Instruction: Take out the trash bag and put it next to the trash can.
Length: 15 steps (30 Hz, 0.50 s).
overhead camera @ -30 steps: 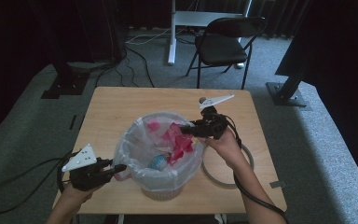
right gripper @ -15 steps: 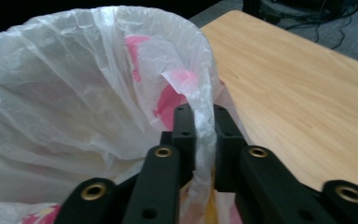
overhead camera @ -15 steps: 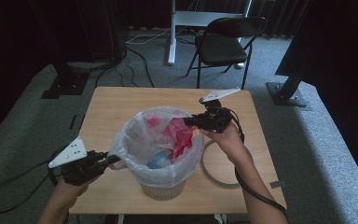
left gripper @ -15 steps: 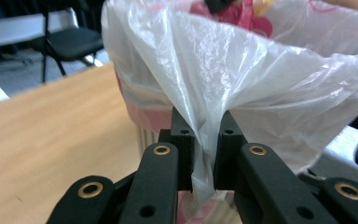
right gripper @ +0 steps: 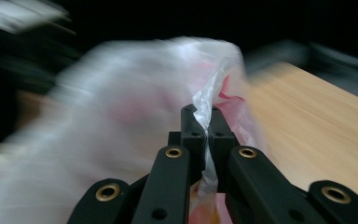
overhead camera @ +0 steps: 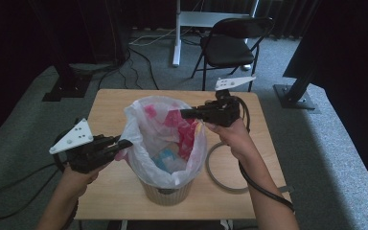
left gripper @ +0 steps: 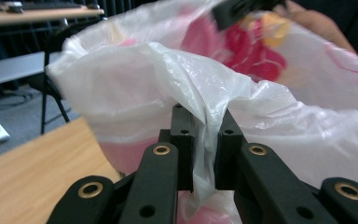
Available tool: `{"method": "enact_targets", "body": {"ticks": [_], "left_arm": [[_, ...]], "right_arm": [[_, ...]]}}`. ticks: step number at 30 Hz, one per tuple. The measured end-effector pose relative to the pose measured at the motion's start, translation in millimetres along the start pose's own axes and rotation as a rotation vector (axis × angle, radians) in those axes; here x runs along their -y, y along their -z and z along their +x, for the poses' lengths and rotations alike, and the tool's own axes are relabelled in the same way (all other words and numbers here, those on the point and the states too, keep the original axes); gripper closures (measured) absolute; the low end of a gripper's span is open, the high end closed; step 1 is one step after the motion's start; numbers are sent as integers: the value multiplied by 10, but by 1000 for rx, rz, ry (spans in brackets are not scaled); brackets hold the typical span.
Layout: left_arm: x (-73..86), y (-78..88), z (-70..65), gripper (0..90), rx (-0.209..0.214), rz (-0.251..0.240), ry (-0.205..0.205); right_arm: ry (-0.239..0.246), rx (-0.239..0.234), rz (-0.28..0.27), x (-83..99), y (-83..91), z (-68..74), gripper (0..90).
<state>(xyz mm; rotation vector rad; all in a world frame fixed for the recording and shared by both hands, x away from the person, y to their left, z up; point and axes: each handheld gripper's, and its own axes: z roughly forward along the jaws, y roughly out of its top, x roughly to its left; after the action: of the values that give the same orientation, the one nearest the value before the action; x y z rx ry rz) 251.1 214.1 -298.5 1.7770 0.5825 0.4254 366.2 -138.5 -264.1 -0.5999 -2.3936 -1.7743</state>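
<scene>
A: Where does the plastic bag point(overhead camera: 165, 139) sit?

B: In the bin point(overhead camera: 166, 190) on the bench point(overhead camera: 110, 103), with its rim pinched by both tools.

A: Tool state?

B: Left tool point(overhead camera: 123, 143) and right tool point(overhead camera: 184, 113) are each clamped on the bag's edge. Gripping is done; lifting the bag clear of the bin appears left.

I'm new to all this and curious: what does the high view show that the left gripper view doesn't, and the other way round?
High view: the whole table, the bin under the bag, a chair behind. Left gripper view: plastic film pinched between its own black jaws, left gripper shut on it. Both: the translucent bag with pink contents, and the right gripper at its far rim.
</scene>
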Motion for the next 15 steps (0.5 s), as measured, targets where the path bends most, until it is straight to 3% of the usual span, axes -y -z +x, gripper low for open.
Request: {"method": "enact_targets", "body": {"ticks": [3,6,7,9,11,15], "left_arm": [[-23,-119,-63,822,8,-10,2],[-22,-232,-103,822,26,-17,17],[-27,-263,-122,822,23,-18,12],[-43,-311,-152,822,45,-26,16],[-69,-360,-196,822,47,-27,6],[-121,-444,-263,822,71,-25,-14]], "right_arm": [[1,-128,-29,-11,-2,98,889],[-1,-210,30,100,-161,159,886],[9,-209,56,137,-211,179,868],[41,-216,117,199,-309,221,671],[60,-202,166,244,-396,257,537],[96,-202,236,261,-545,354,393]]}}
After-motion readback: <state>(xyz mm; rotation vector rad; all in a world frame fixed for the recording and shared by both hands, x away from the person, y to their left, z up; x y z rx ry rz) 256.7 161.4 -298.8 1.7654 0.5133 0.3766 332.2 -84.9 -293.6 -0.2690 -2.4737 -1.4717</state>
